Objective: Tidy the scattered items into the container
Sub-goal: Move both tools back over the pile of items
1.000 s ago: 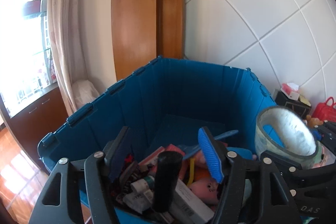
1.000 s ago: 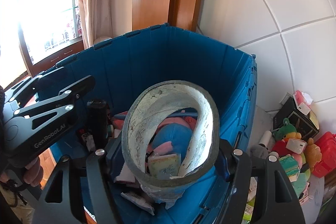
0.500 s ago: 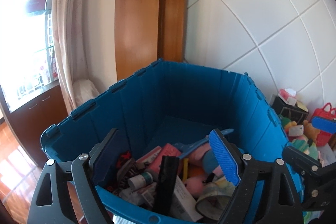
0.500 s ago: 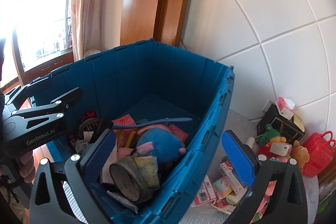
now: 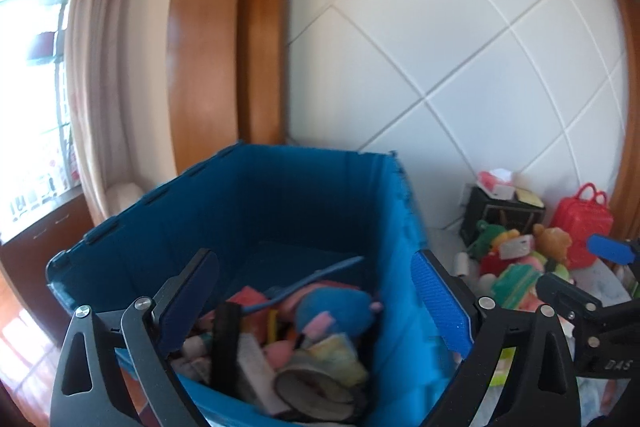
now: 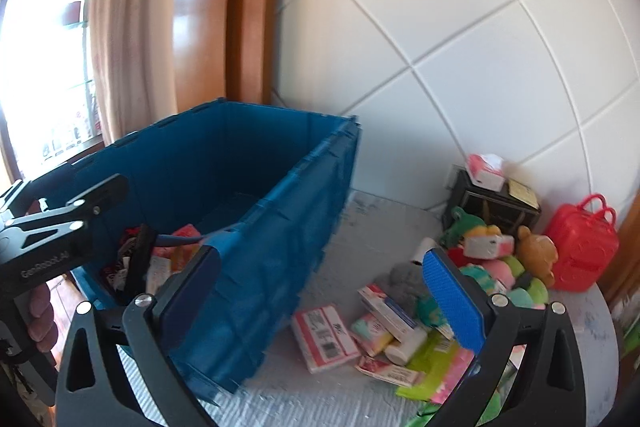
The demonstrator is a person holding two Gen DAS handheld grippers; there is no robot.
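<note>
White tiled wall behind; blue container (image 6: 256, 227) sat left of frame, scattered items (image 6: 360, 335) on the mat lower right. Your right gripper (image 6: 320, 299) and left gripper (image 5: 316, 303) were both spread, empty. Between picks, I judged: the next move called for reaching right to the pink box (image 6: 324, 337).

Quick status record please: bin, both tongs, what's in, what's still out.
bin: blue bin, open top, on the padded surface
left tongs: open, empty, above the bin's near end
right tongs: open, empty, aimed between the bin's outer wall and the loose pile
in bin: tape roll, blue plush, black stick, small boxes
still out: pink box, white tube, green packet, plush toys, red case, black box
</note>
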